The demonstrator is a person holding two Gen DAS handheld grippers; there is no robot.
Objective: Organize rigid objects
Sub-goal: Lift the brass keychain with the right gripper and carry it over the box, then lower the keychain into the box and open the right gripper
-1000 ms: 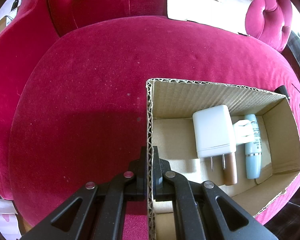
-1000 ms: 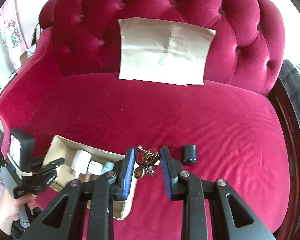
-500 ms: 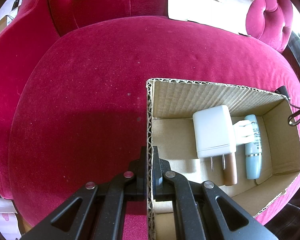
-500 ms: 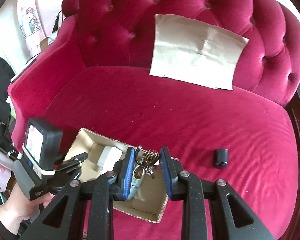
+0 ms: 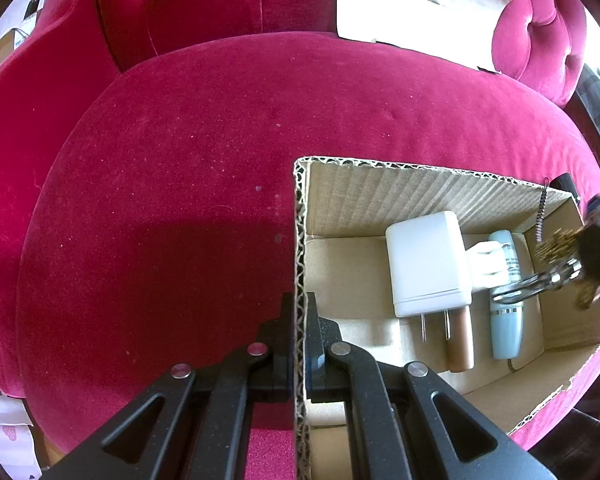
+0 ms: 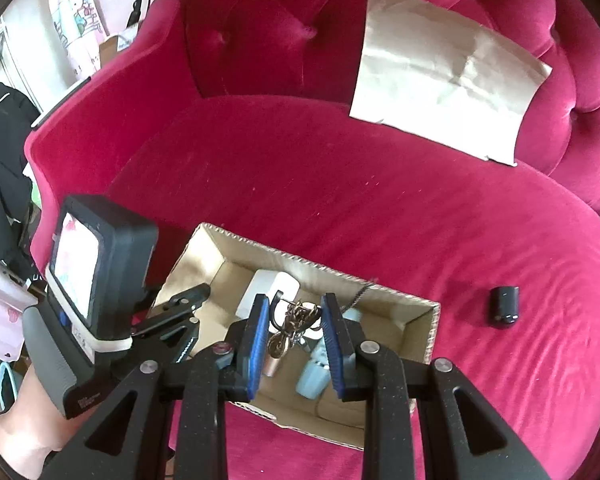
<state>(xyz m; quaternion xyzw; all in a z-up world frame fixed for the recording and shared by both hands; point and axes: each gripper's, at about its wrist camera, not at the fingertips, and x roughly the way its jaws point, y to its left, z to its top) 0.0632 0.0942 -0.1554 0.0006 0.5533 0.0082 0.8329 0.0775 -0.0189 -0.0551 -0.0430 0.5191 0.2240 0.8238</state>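
An open cardboard box (image 5: pixel 300 216) sits on the red velvet sofa seat. My left gripper (image 5: pixel 300 312) is shut on the box's left wall. In the box lie a white charger (image 5: pixel 424 260), a brown cylinder (image 5: pixel 460 340) and a light blue tube (image 5: pixel 508 320). My right gripper (image 6: pixel 295 302) is shut on a bunch of keys (image 6: pixel 296 320) and hangs over the box's (image 6: pixel 420 304) right part, above the blue tube (image 6: pixel 314 374). In the left wrist view the keys (image 5: pixel 548 276) enter at the right edge. A small black object (image 6: pixel 505 306) lies on the seat right of the box.
A flat brown paper bag (image 6: pixel 448 72) leans against the tufted sofa back. A person's hand (image 6: pixel 24 412) holds the left gripper's handle with its camera block (image 6: pixel 100 276) at the box's left. Bare red seat (image 6: pixel 340 184) stretches behind the box.
My right gripper has carried the keys leftwards and a little down, from over the seat to over the box; the keys now show in the left wrist view. The left gripper has kept still.
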